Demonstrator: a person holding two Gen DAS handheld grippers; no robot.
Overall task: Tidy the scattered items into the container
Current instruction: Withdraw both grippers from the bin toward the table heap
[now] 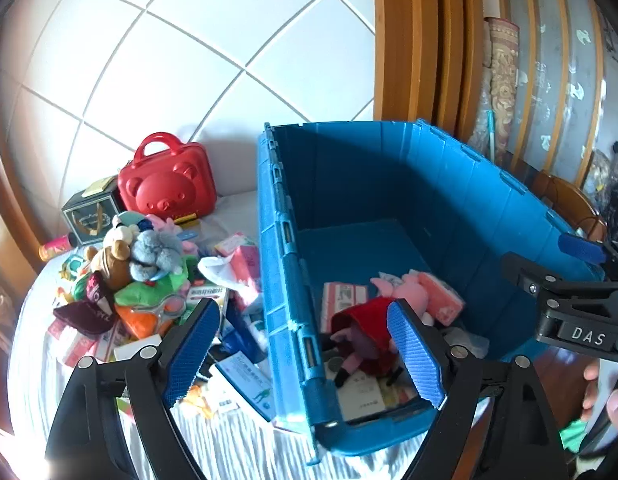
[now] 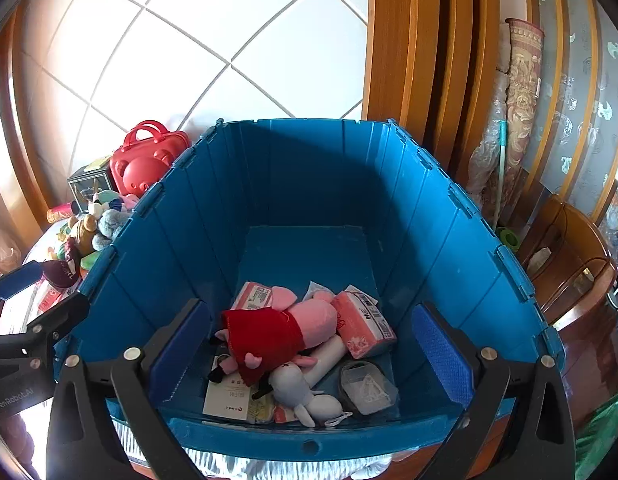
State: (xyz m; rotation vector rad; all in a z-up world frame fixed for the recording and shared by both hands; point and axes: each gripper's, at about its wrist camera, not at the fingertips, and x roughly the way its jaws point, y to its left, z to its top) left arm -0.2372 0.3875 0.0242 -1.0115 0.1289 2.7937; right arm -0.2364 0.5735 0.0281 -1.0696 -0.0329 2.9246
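Note:
A big blue container [image 2: 429, 208] stands open on the white cloth [image 1: 237, 444]. Inside lie a pink pig plush in a red dress [image 2: 285, 328], a pink tissue pack [image 2: 363, 326], a grey plush [image 2: 305, 392] and some packets. To its left sits the pile of scattered items [image 1: 149, 276]: plush toys, medicine boxes, tissue packs. My left gripper [image 1: 305, 354] hangs open and holds nothing, straddling the container's near left wall. My right gripper [image 2: 311, 354] is wide open and holds nothing, above the container's near end and over the pig plush.
A red bear-faced case [image 1: 167, 184] and a dark gift box [image 1: 91, 216] stand behind the pile. Wooden door frames [image 2: 401, 48], a rolled carpet [image 2: 521, 100] and a wooden chair [image 2: 569, 264] lie to the right. A person's hand [image 1: 605, 400] shows at the right edge.

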